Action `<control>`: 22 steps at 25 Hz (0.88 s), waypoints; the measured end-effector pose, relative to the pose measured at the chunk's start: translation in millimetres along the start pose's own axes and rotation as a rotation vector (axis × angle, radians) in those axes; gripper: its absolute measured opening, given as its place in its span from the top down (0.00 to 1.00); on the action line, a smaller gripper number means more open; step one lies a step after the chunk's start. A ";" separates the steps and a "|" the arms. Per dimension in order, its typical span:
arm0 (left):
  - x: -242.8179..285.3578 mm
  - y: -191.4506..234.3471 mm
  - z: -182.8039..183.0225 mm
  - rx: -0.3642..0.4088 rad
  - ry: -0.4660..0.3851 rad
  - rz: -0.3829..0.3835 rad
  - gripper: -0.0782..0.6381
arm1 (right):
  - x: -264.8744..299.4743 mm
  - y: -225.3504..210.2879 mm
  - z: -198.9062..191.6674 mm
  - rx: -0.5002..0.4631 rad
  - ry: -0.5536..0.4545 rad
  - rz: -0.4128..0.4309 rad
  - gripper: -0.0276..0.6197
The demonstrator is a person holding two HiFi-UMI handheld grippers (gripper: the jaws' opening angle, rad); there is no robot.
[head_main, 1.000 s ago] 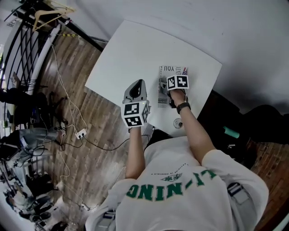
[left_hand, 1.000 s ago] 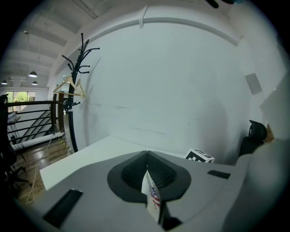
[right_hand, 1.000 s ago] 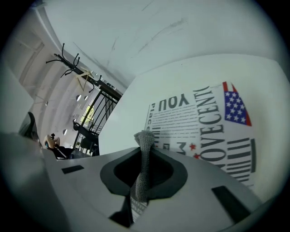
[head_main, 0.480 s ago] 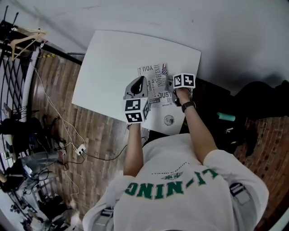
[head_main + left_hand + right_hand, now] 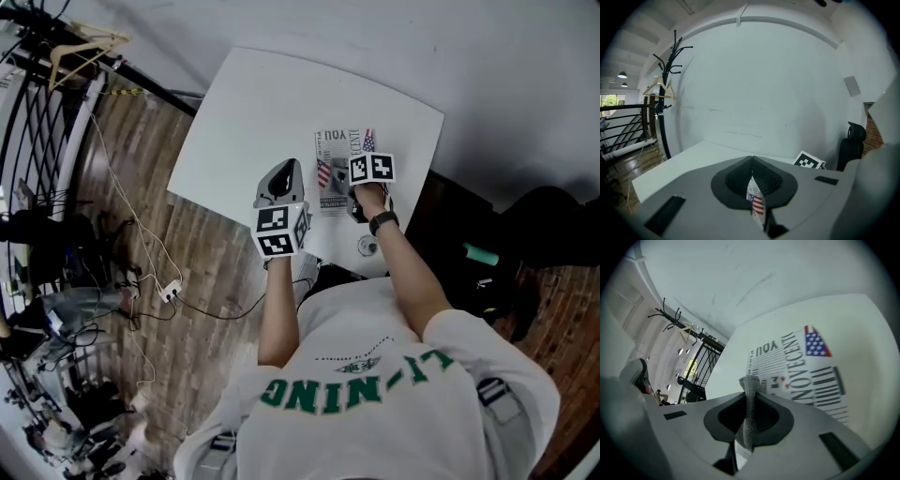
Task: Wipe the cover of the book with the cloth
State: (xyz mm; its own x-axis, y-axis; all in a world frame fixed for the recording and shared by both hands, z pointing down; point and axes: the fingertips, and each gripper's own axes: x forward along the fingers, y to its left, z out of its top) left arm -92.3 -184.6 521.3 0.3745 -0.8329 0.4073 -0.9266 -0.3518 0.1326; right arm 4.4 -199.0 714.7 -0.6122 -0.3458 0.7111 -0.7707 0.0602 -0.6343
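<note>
The book (image 5: 339,161) lies flat near the right front of the white table (image 5: 253,122), its cover printed with black lettering and a small flag. My right gripper (image 5: 358,174) is over the book's near right part. In the right gripper view this gripper (image 5: 749,392) is shut on a grey knitted cloth (image 5: 749,427), with the book's cover (image 5: 806,376) just ahead. My left gripper (image 5: 285,180) is at the book's near left edge. In the left gripper view that gripper (image 5: 751,164) is shut, with a flag-printed sliver of the book (image 5: 756,204) pinched between the jaws.
A small round fitting (image 5: 367,248) sits in the table by its near right edge. Left of the table are wood floor, trailing cables (image 5: 150,262) and a black railing (image 5: 42,84). A coat stand (image 5: 670,79) is by the wall. Dark furniture (image 5: 525,244) stands at the right.
My right gripper and the cloth slid across the cover, out to its right edge and back inward. The left gripper stayed at the book's left edge. The head camera shifted.
</note>
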 end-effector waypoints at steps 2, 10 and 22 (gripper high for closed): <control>-9.6 14.4 -3.7 -0.011 -0.003 0.031 0.88 | 18.2 23.6 -11.9 -0.033 0.033 0.036 0.90; -31.1 37.9 -14.6 -0.039 -0.001 0.086 0.87 | 39.4 30.5 -36.2 -0.091 0.097 0.014 0.90; 23.1 -51.5 -0.2 0.025 -0.001 -0.128 0.88 | -42.9 -68.5 -14.7 0.058 -0.049 -0.097 0.90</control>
State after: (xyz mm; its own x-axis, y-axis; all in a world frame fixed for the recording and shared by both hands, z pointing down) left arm -35.9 -185.7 524.1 0.4896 -0.7809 0.3879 -0.8702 -0.4659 0.1605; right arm 80.9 -174.5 732.1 -0.5249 -0.3926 0.7552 -0.8134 -0.0298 -0.5809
